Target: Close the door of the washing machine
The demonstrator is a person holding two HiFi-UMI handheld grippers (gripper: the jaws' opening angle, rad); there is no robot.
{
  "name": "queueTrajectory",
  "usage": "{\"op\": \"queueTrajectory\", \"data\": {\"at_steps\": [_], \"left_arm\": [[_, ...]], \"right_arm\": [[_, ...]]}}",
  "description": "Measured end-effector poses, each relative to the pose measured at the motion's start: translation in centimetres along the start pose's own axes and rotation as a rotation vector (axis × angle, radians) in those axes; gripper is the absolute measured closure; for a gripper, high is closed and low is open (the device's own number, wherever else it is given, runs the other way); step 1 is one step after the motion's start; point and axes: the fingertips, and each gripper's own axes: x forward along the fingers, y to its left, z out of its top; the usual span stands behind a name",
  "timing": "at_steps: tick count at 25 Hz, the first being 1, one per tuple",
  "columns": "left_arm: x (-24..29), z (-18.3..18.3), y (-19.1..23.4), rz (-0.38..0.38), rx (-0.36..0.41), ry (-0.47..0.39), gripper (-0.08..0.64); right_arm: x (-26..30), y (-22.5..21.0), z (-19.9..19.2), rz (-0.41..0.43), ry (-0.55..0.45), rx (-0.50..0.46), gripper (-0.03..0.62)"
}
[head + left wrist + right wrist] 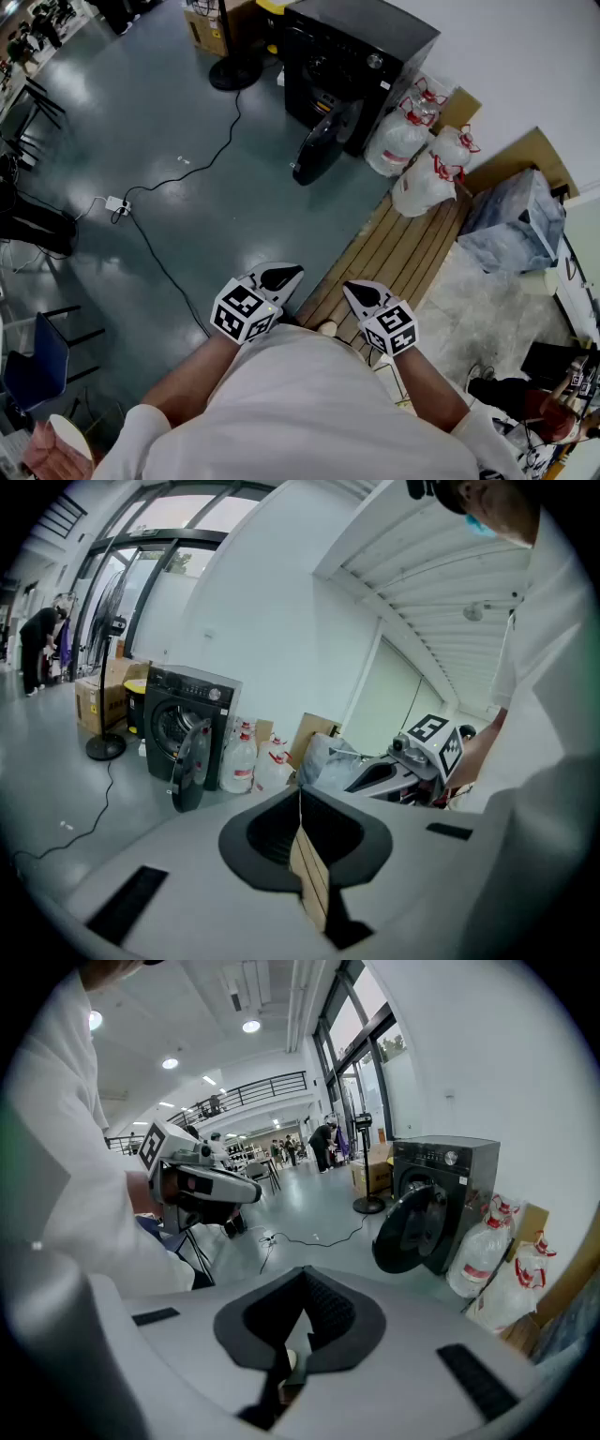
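Left tool (281, 276), right tool (364, 295) — washing machine door (319, 150) well ahead

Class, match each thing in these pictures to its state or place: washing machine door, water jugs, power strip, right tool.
Things:
1. washing machine door
2. water jugs
3. power strip
4. right tool

States or places:
A. shut, holding nothing
B. swung open
C. on the open floor, cables attached
D. beside the machine, by the wall

Pairs: 1-B, 2-D, 3-C, 4-A
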Motion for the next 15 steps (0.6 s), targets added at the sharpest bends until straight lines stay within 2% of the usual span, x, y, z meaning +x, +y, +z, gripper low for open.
{"op": "queueTrajectory", "data": {"at_steps": [5,8,14,15], "left_arm": [[-4.8,3.1,2.0,-0.048,0.047,0.043,0.54],[-6.2,4.4,3.3,-0.06,0.08,0.053,0.54],[-6.6,5.2,6.8,0.004,-0.008,0.006,0.54],[-6.2,5.3,7.4,0.011,-0.023,0.003,0.54]], "right_arm": [[1.2,3.4,6.2,0.006,0.007,-0.02,0.586],[2.1,4.1,8.6,0.016,0.021,-0.038,0.586],[4.3,2.4,10.8,0.02,0.025,-0.011,0.582],[4.8,1.7,11.1,0.026,0.032,-0.009,0.543]]}}
